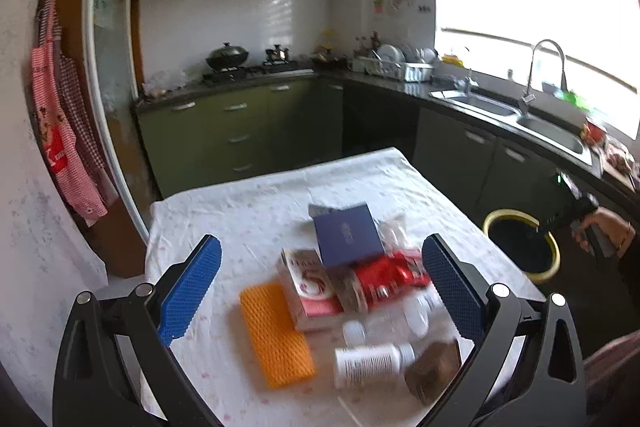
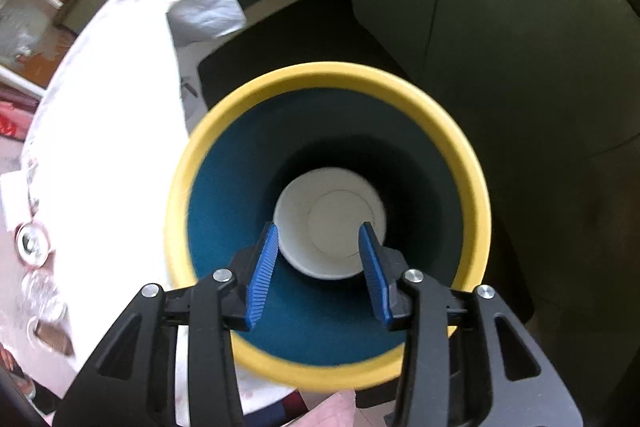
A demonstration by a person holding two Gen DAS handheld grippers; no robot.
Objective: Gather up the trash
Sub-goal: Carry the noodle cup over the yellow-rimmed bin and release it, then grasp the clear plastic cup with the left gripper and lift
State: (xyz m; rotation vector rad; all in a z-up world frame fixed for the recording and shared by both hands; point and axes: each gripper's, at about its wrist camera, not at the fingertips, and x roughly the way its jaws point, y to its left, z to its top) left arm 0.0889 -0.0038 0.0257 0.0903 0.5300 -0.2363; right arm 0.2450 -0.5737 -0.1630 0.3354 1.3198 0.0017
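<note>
A pile of trash lies on the white-clothed table (image 1: 240, 203): a blue box (image 1: 347, 234), a crushed red can (image 1: 384, 277), a pink-and-white carton (image 1: 310, 291), an orange mesh pad (image 1: 276, 335), a white bottle (image 1: 370, 363) and a brown lump (image 1: 434, 371). My left gripper (image 1: 320, 291) is open and empty, hovering over the pile. My right gripper (image 2: 320, 267) is open and empty, right above the yellow-rimmed bin (image 2: 224, 131). A white paper cup (image 2: 330, 223) lies at the bin's bottom. The bin (image 1: 552, 247) stands on the floor right of the table.
Green kitchen cabinets (image 1: 240, 131) and a counter with a stove (image 1: 248, 71) and a sink (image 1: 548, 135) run behind the table. Aprons (image 1: 60, 131) hang on the left wall. The table edge (image 2: 120, 147) is left of the bin.
</note>
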